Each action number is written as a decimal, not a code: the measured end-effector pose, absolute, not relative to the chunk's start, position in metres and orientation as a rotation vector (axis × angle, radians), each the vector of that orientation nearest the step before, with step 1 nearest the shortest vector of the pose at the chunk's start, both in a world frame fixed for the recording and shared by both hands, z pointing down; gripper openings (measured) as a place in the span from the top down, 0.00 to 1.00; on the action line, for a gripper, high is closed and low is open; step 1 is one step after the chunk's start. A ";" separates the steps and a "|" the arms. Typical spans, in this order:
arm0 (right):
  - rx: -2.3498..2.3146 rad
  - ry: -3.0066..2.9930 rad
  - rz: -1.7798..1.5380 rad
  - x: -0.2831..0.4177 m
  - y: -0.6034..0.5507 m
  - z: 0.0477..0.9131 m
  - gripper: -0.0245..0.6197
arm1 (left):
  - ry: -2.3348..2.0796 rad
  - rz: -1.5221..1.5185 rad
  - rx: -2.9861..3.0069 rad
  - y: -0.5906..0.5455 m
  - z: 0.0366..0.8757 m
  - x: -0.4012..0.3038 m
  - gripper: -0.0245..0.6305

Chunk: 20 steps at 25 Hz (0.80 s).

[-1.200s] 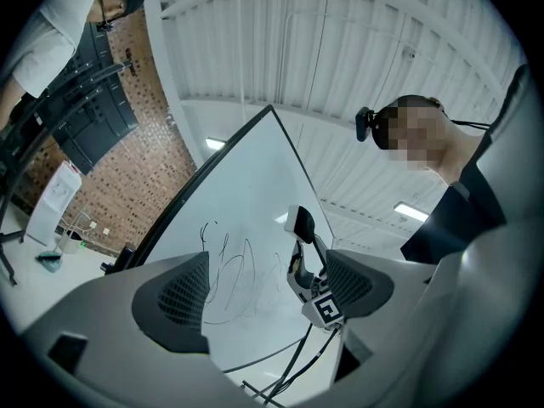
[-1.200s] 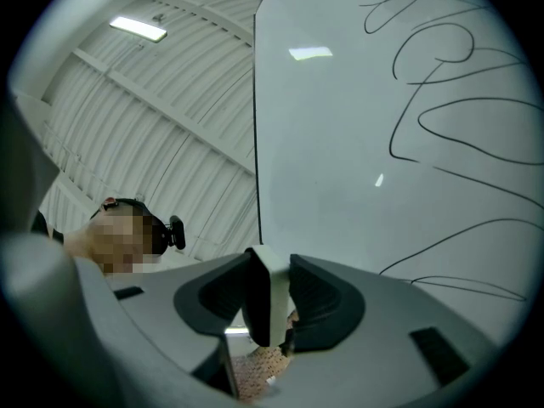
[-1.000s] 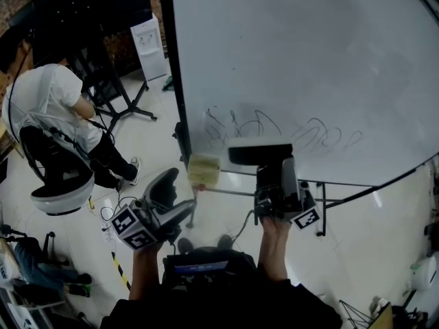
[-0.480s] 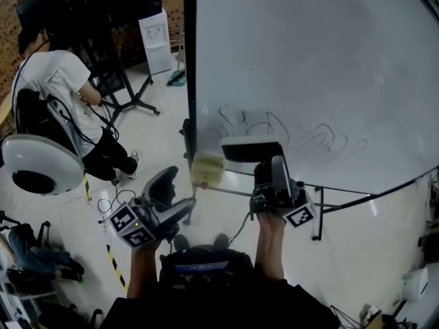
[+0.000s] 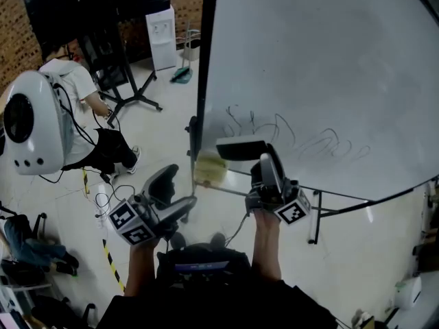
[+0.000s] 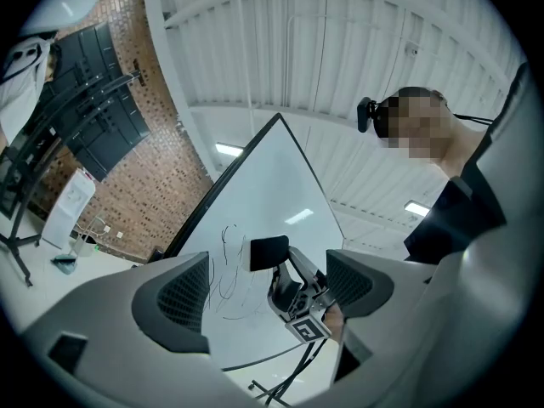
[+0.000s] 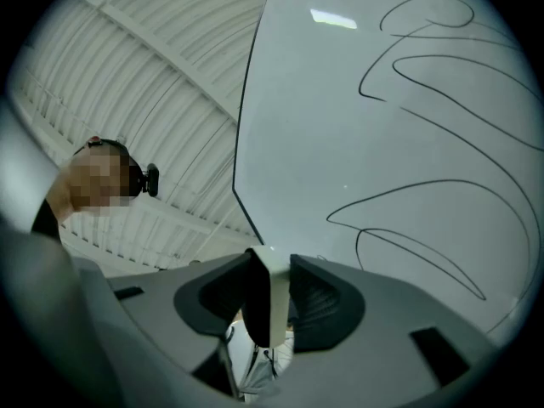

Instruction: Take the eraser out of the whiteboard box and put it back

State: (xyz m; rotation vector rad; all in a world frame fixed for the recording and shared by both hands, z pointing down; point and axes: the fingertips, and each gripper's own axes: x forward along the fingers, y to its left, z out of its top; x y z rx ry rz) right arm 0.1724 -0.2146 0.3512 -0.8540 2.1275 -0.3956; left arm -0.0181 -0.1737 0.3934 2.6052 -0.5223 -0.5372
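In the head view my right gripper [image 5: 255, 155] is shut on the eraser [image 5: 240, 149], a black block with a white back, held just in front of the whiteboard [image 5: 329, 60] below its black scribbles. The yellowish whiteboard box [image 5: 208, 170] sits on the board's tray, just left of the eraser. In the right gripper view the eraser [image 7: 264, 300] stands edge-on between both pads of the right gripper [image 7: 268, 289]. My left gripper [image 5: 177, 192] hangs lower left, open and empty. In the left gripper view, the left gripper [image 6: 270, 289] frames the eraser [image 6: 269, 252] between its spread jaws.
The whiteboard's stand legs [image 5: 317, 218] reach over the tiled floor. At the left are a person in a white shirt [image 5: 72, 81], a white rounded shell [image 5: 31, 122], a black stand [image 5: 127, 81], a white dispenser [image 5: 162, 40], floor cables [image 5: 103, 201] and striped tape [image 5: 110, 262].
My right gripper has carried the eraser left and a little down, closer to the yellowish box. The head view has swung, so the whiteboard's edge sits further right. The left gripper barely moved.
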 end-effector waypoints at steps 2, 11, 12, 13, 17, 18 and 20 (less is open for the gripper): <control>-0.863 2.130 -0.444 0.171 -0.219 0.366 0.71 | -0.524 -0.536 2.604 -0.174 0.395 -0.019 0.31; -0.944 2.209 -0.482 0.159 -0.230 0.395 0.71 | -0.524 -0.535 2.591 -0.174 0.400 -0.021 0.31; -0.960 2.221 -0.481 0.158 -0.232 0.397 0.71 | -0.524 -0.536 2.590 -0.174 0.400 -0.021 0.31; -0.976 2.232 -0.478 0.158 -0.233 0.399 0.71 | -0.524 -0.536 2.589 -0.174 0.401 -0.022 0.31; -0.991 2.252 -0.512 0.155 -0.238 0.416 0.71 | -0.527 -0.533 2.581 -0.176 0.404 -0.023 0.31; -0.998 2.259 -0.518 0.154 -0.239 0.419 0.71 | -0.527 -0.532 2.580 -0.177 0.405 -0.023 0.31; -1.010 2.279 -0.522 0.152 -0.241 0.425 0.71 | -0.525 -0.528 2.580 -0.178 0.405 -0.022 0.31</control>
